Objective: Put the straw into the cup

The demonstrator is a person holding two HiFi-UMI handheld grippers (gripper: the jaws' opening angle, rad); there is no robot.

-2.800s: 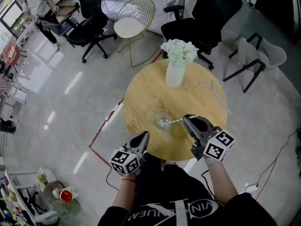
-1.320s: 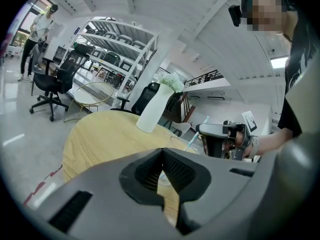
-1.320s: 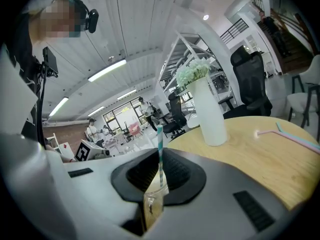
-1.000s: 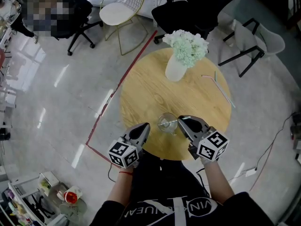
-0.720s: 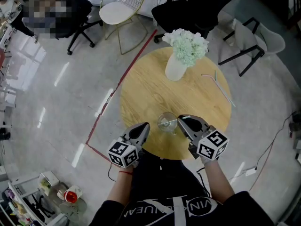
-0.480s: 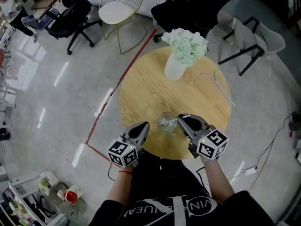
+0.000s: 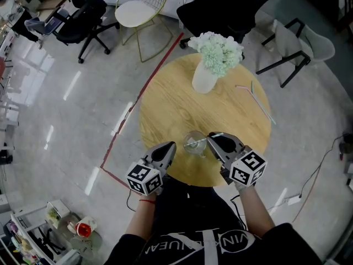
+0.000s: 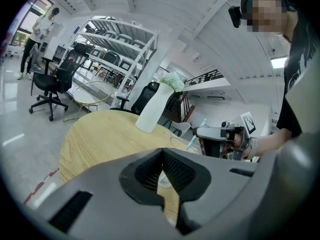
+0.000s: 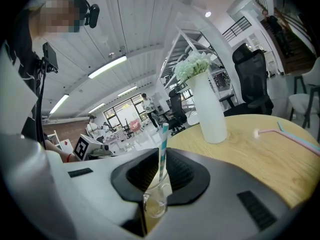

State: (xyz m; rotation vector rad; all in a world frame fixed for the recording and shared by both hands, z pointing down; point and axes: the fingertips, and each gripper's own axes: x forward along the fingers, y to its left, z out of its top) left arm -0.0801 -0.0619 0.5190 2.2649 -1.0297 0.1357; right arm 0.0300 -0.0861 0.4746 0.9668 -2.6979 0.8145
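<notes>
Right now R gripper pinches thin teal-striped straw, its lower end inside clear round glass cup on round wood-grain table; L gripper closed, empty

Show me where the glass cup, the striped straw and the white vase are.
glass cup (image 7: 191, 140), head view, on its clear wall.
striped straw (image 9: 162, 141), right gripper view, on its upper shaft.
white vase (image 7: 202, 82), head view, on its white body.
</notes>
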